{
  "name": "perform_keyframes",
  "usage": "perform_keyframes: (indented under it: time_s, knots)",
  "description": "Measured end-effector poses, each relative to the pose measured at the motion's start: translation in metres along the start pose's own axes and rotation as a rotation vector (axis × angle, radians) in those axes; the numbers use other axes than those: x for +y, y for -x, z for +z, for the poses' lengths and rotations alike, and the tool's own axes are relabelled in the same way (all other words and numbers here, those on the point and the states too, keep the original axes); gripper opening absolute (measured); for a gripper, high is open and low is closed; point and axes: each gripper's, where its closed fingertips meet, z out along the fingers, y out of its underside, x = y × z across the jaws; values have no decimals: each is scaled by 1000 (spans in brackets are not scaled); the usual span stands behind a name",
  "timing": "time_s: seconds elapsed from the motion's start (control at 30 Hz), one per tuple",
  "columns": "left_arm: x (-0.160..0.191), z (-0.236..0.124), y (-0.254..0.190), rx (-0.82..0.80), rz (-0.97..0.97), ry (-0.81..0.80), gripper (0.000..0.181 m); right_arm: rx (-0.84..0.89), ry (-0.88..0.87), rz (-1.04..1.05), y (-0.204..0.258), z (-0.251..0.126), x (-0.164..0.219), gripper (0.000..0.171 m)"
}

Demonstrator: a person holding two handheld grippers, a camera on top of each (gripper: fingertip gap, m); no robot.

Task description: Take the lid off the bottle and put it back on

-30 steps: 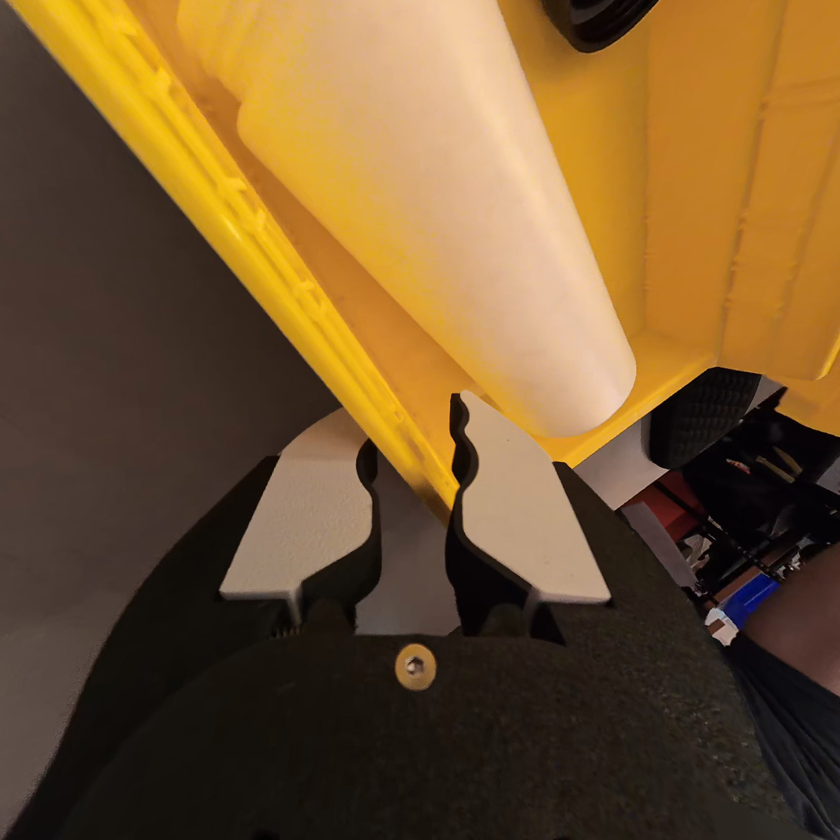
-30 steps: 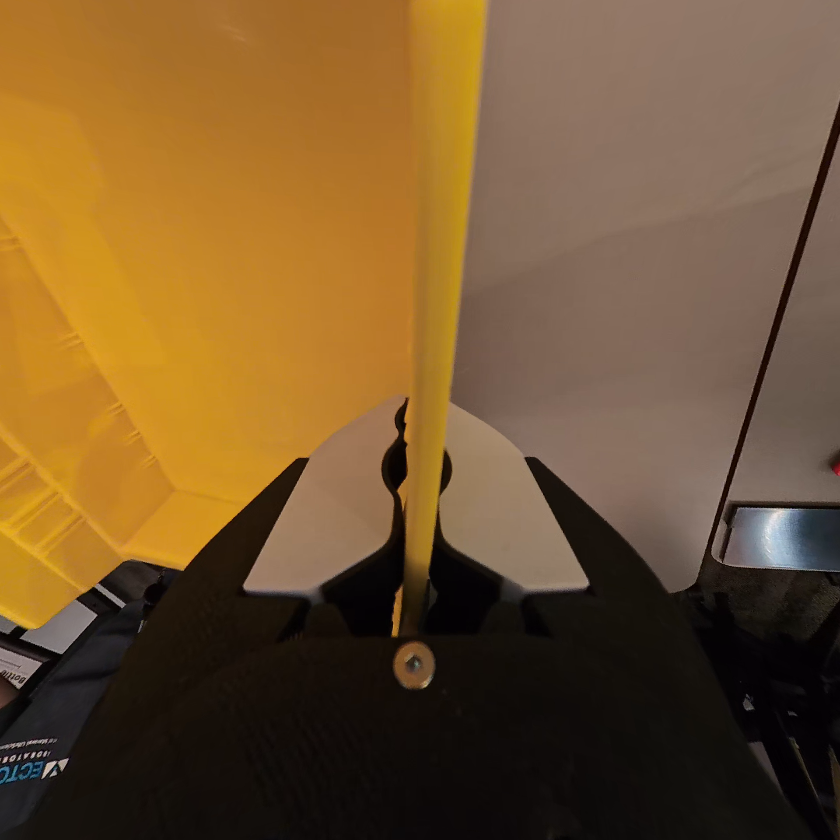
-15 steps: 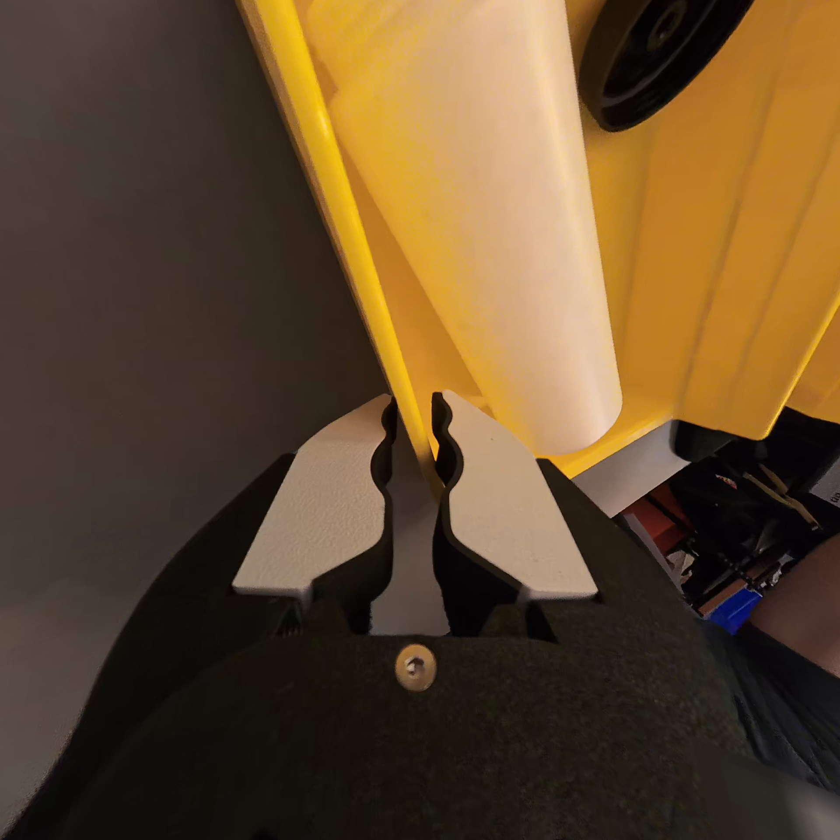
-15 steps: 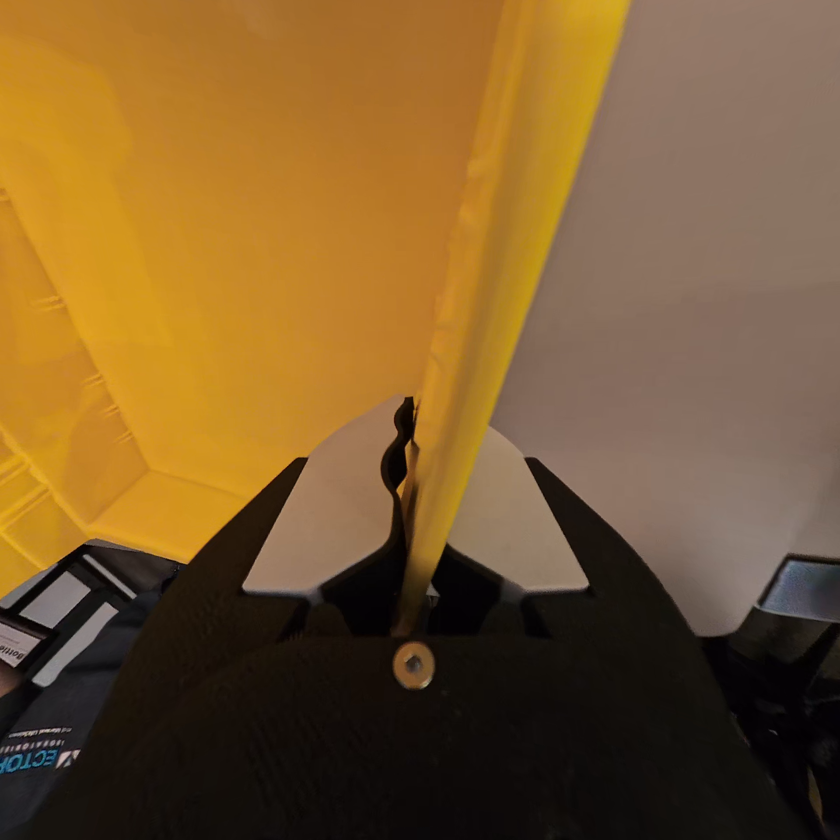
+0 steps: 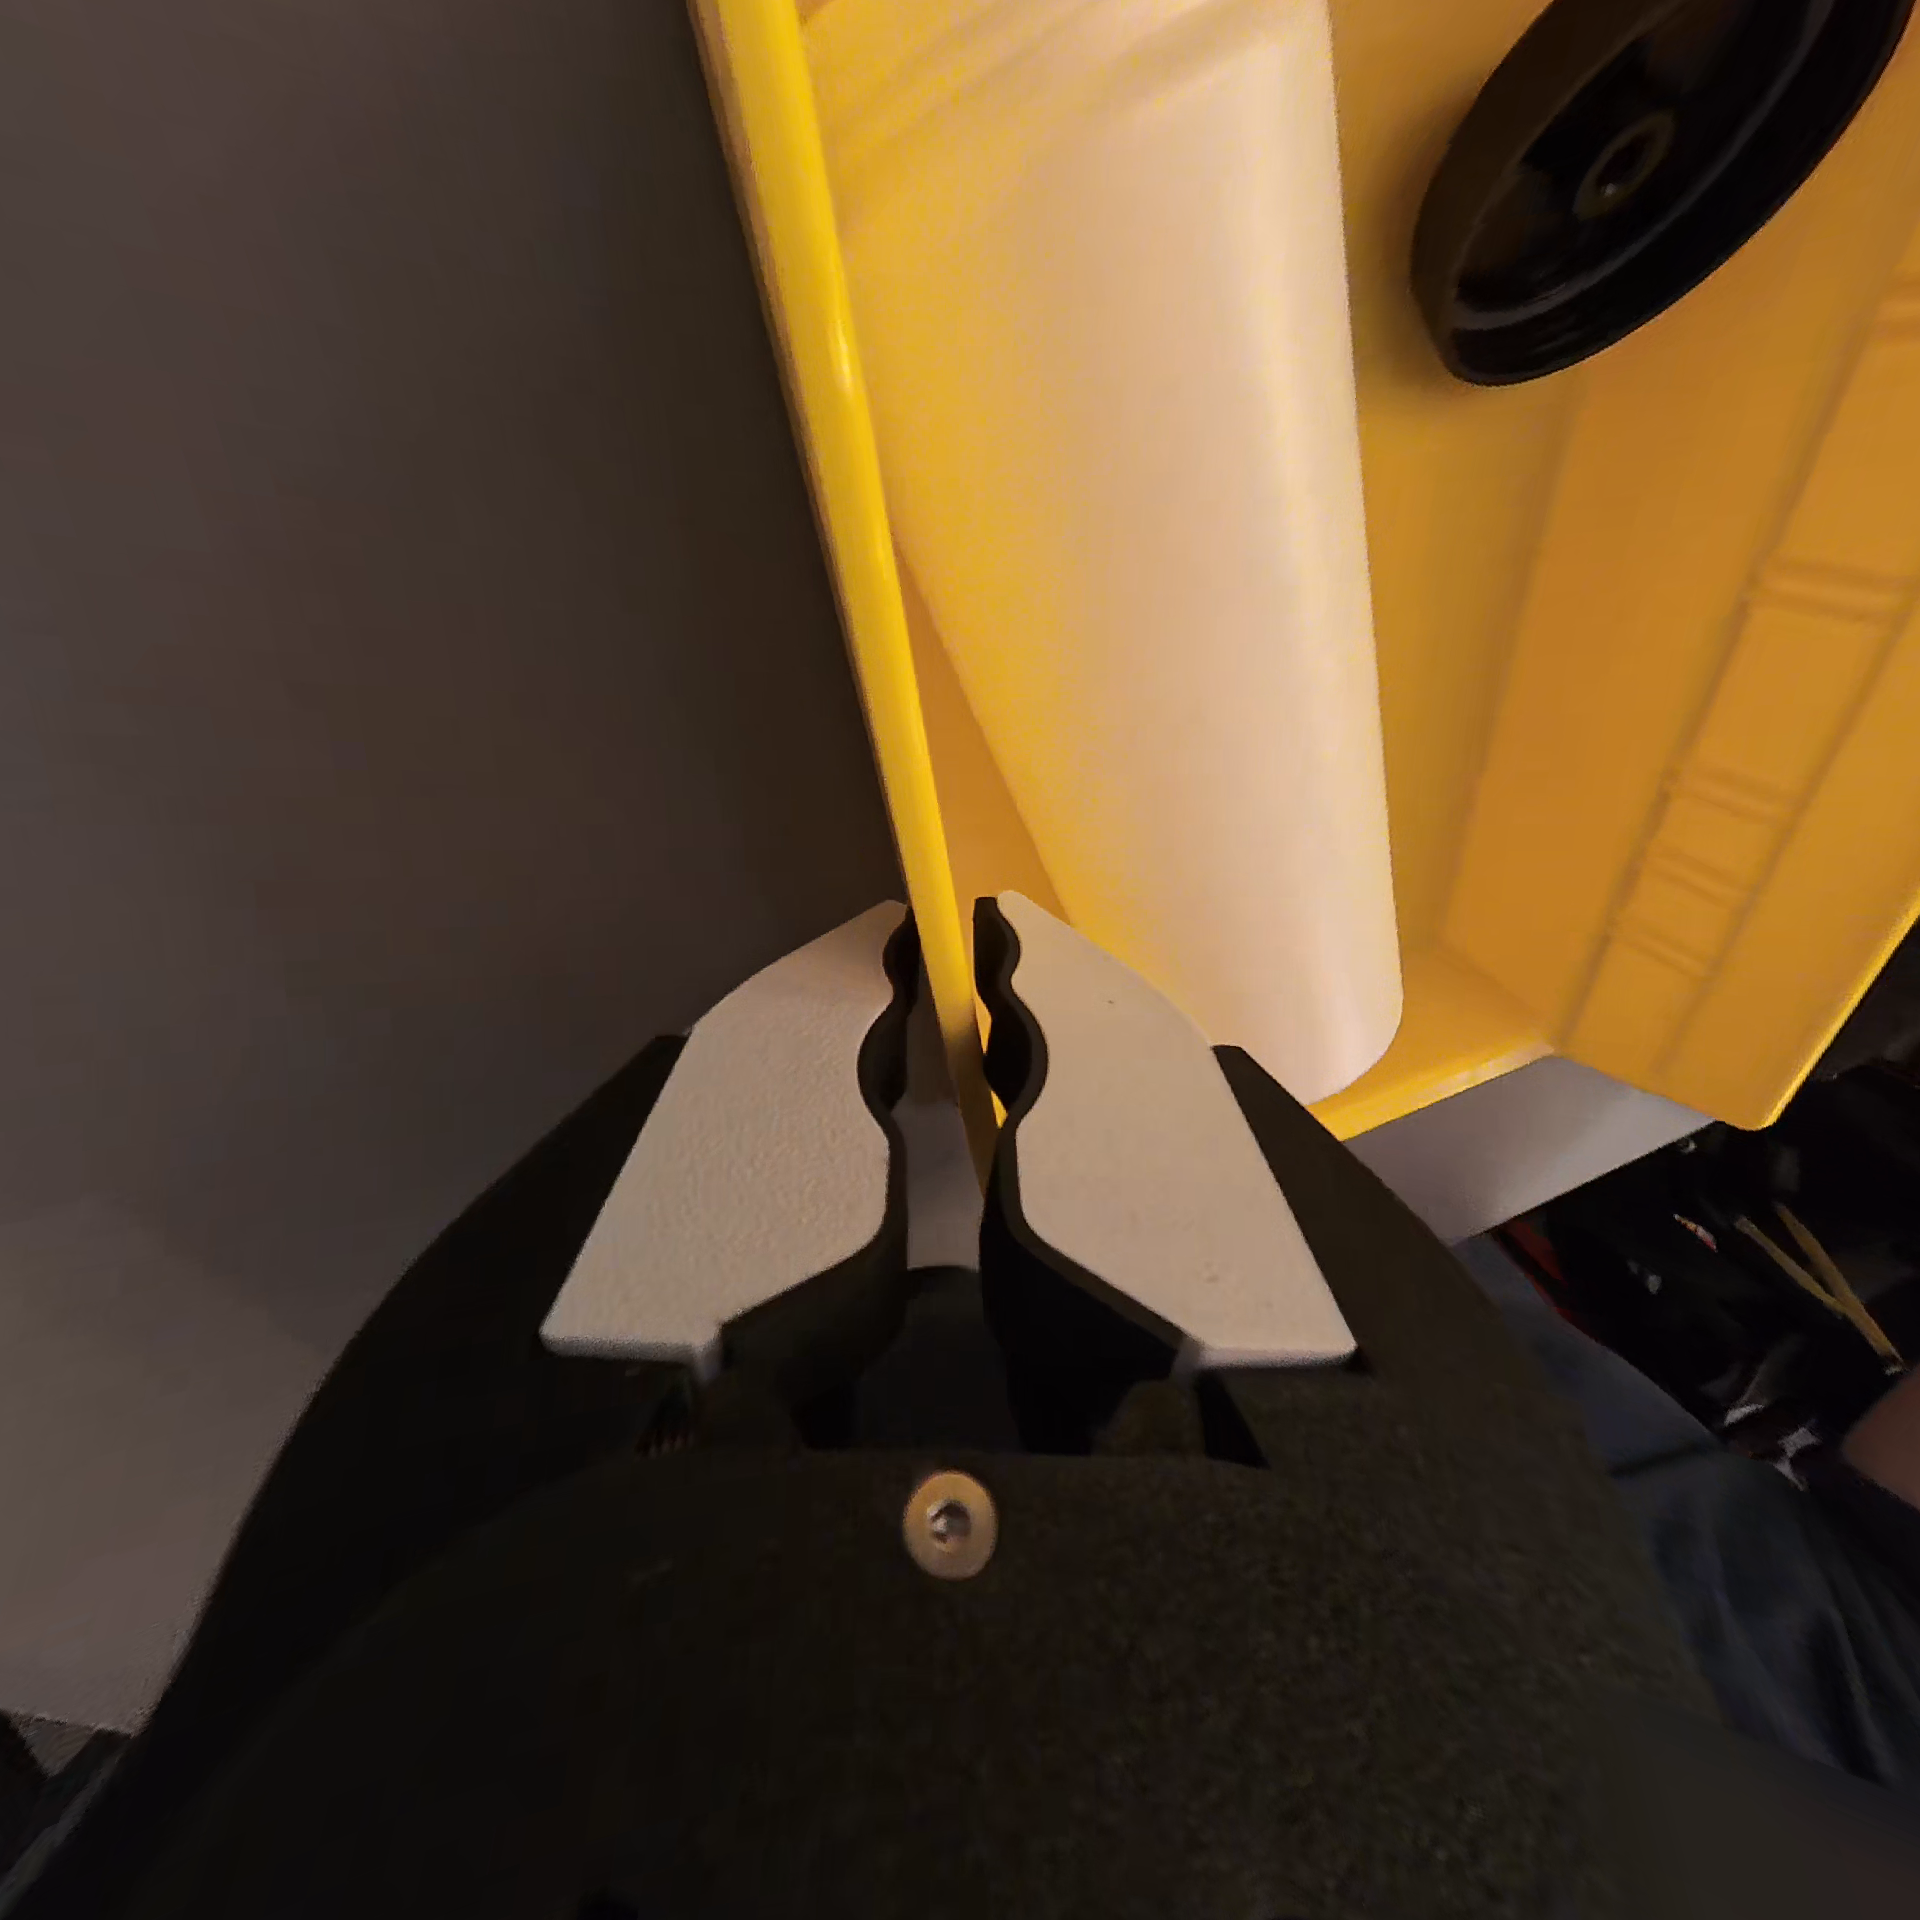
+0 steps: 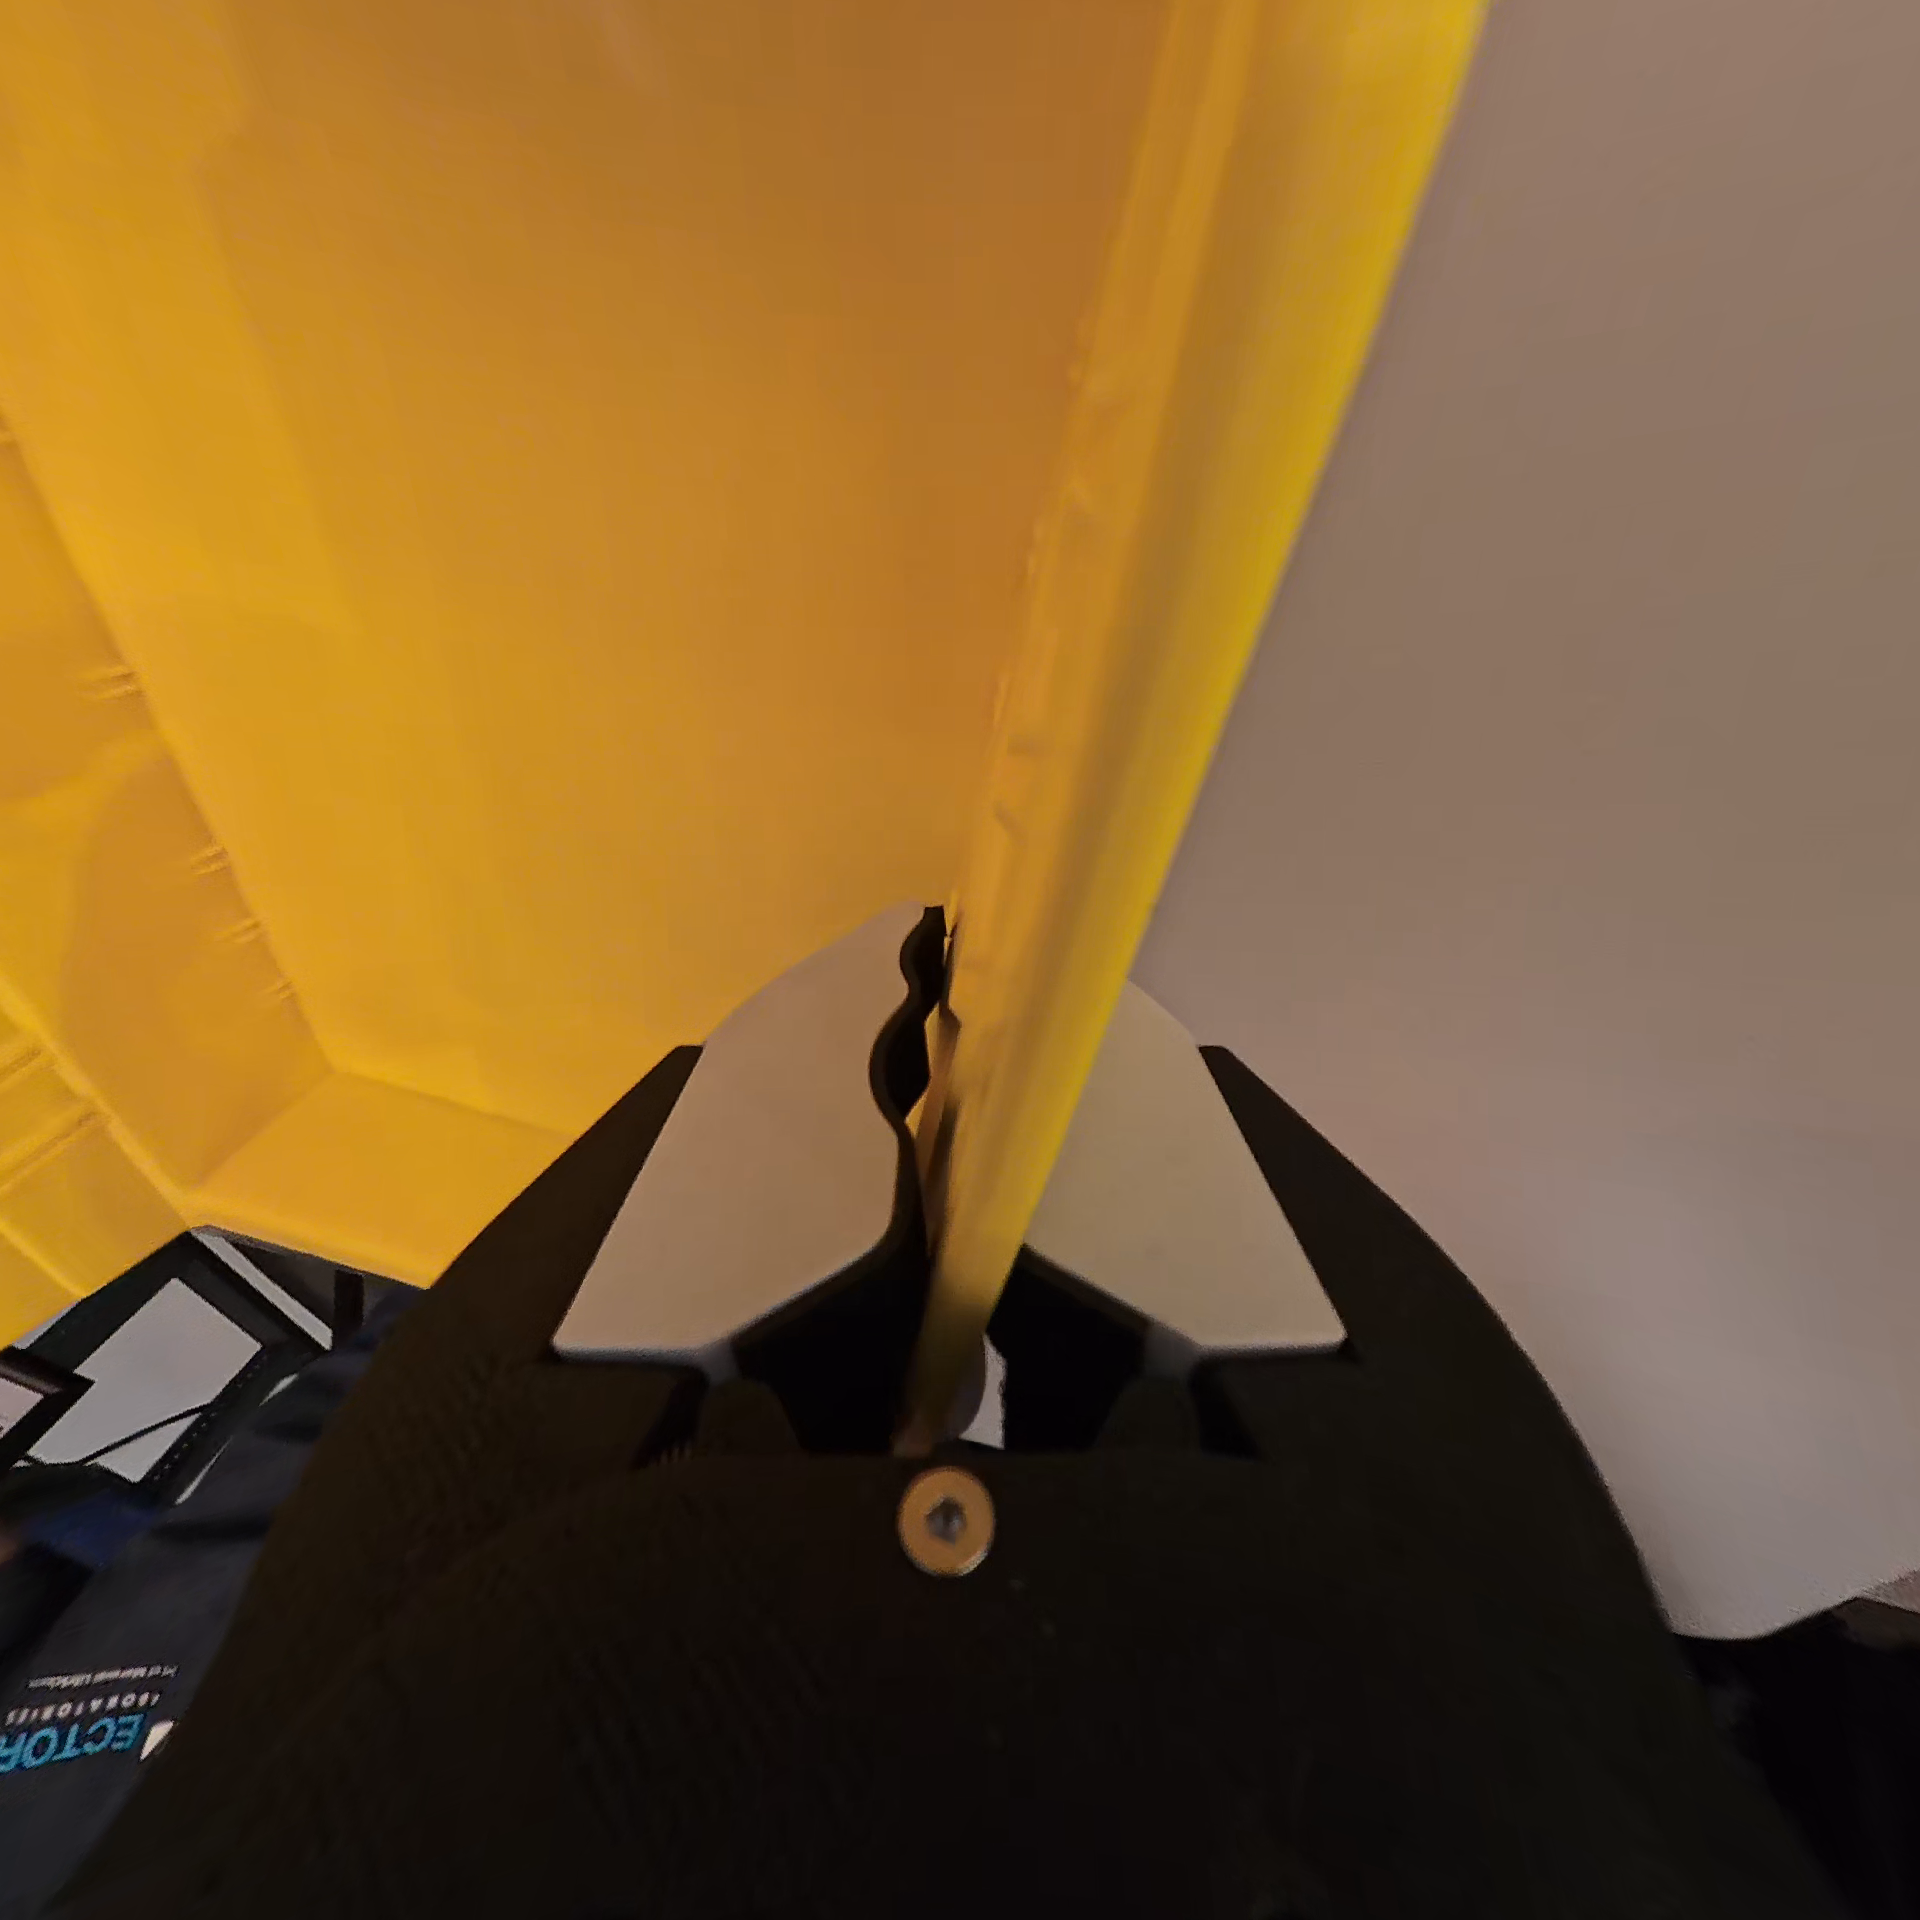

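Observation:
A white bottle [image 5: 1122,520] lies on its side inside a yellow bin [image 5: 1621,727]. Its black lid [image 5: 1621,187] lies apart from it, at the top right of the bin. My left gripper [image 5: 943,914] is closed down on the bin's thin left rim [image 5: 831,364], with the bottle's base just right of my fingers. In the right wrist view my right gripper [image 6: 966,935] is shut on the bin's opposite rim [image 6: 1195,623]. The rim hides my right fingertip. The bin's inside [image 6: 623,520] fills the left of that view. No bottle or lid shows there.
A dark grey surface [image 5: 364,623] lies left of the bin. A pale surface [image 6: 1558,727] lies right of it. Below the bin are dark clutter [image 5: 1714,1247], black-framed cards [image 6: 156,1351] and a person's dark clothing [image 5: 1766,1610].
My left fingers have narrowed onto the bin's rim. The bin has swung in both views, its rim now more upright on the left and slanted on the right. The lid has come further into view.

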Motion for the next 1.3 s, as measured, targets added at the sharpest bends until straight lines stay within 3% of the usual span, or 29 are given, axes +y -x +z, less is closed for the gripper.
perform_keyframes:
  time_s: [0.33,1.3]
  knots:
    - [25,-19,58,9,-72,-26,10,76,-13,-47,-1,5,-19,4]
    - [49,-43,132,-42,-160,-68,7,118,-5,-126,-35,-6,-27,5]
